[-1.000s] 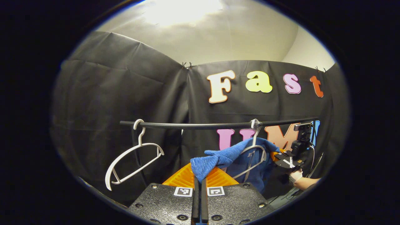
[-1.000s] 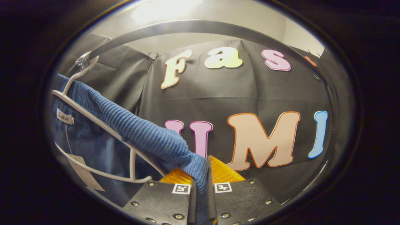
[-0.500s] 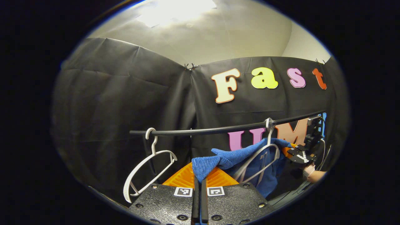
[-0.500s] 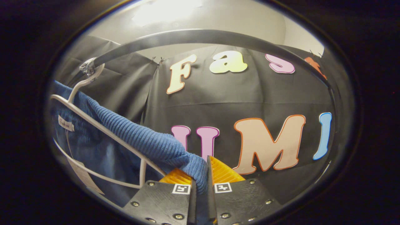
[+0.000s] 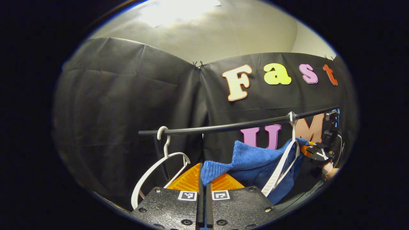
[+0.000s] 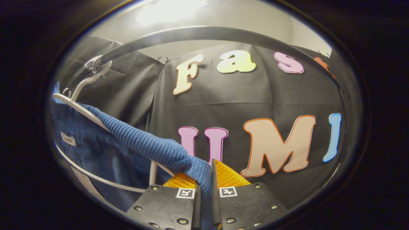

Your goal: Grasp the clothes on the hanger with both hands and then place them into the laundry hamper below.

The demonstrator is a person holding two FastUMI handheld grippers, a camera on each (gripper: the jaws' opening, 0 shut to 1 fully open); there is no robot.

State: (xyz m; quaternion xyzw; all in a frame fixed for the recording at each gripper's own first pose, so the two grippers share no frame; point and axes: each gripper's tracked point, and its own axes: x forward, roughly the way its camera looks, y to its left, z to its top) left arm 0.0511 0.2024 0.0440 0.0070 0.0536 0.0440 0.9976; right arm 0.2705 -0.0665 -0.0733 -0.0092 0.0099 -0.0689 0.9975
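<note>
Under the rail [image 5: 236, 127], both grippers (left [image 5: 203, 182], right [image 6: 204, 182]) have jaws clenched on the blue garment [image 5: 255, 159]; draw each shoulder outward off the white hanger [image 5: 281, 169], keeping tension even.

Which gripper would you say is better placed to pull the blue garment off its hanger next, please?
Probably the left gripper: its end of the blue garment already looks off the white hanger. The right gripper pinches cloth that still drapes over the hanger's arm.
</note>
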